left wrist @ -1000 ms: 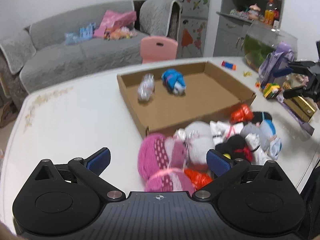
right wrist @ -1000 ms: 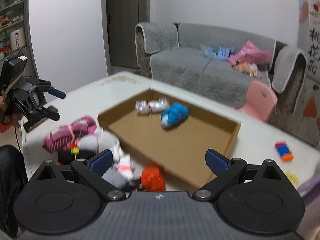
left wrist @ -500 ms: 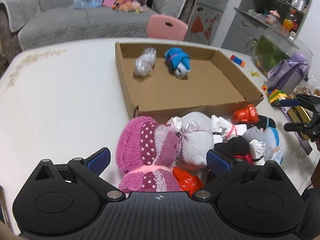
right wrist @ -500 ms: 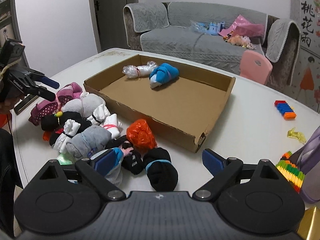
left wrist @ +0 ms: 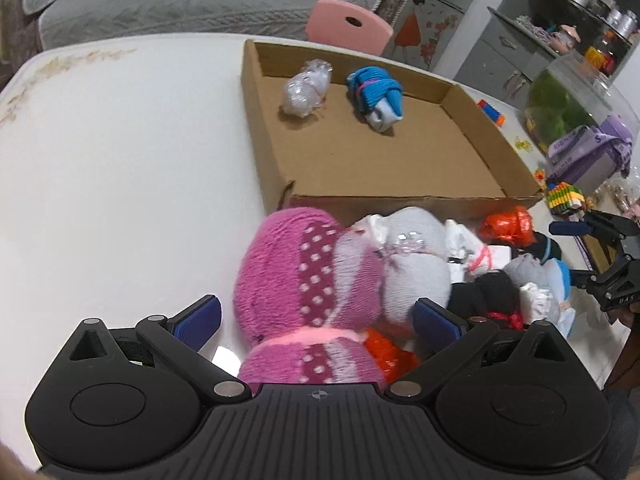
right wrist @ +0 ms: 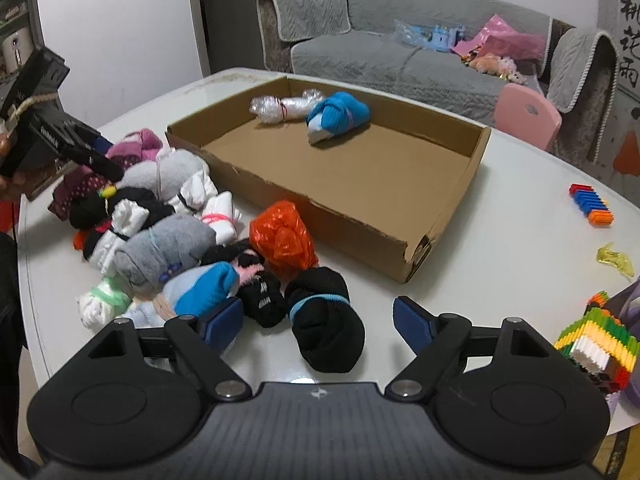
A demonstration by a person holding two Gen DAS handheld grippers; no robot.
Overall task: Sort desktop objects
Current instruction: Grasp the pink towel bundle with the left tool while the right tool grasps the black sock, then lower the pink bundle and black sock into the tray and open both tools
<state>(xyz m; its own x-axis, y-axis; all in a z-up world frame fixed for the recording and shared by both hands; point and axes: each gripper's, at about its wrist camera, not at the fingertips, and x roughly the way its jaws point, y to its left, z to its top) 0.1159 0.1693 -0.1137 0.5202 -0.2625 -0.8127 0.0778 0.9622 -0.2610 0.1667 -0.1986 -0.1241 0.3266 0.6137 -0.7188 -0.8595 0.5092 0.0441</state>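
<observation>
A pile of rolled sock bundles lies on the white table [left wrist: 120, 160] in front of a shallow cardboard box [left wrist: 360, 168]. My left gripper [left wrist: 316, 318] stands open low over the pile, with a pink dotted bundle [left wrist: 296, 276] between its jaws and the pads clear of it. My right gripper [right wrist: 316, 320] has its jaws closing around a black bundle with a blue band [right wrist: 324, 320], pads not touching it. In the box [right wrist: 360, 176] lie a blue bundle [right wrist: 338, 114] and a clear-wrapped bundle [right wrist: 282, 106]. An orange bundle [right wrist: 282, 240] sits by the box wall.
Coloured toy bricks [right wrist: 592, 204] and a brick block [right wrist: 596, 340] lie to the right, beside a purple bag [left wrist: 588, 156]. A pink chair [left wrist: 348, 30] and a grey sofa [right wrist: 400, 56] stand beyond the table. The left gripper [right wrist: 84, 152] shows at the pile's far side.
Both grippers have sunk toward the sock pile. The right one's jaws have narrowed around the black bundle. The left one rolled and now straddles the pink bundle.
</observation>
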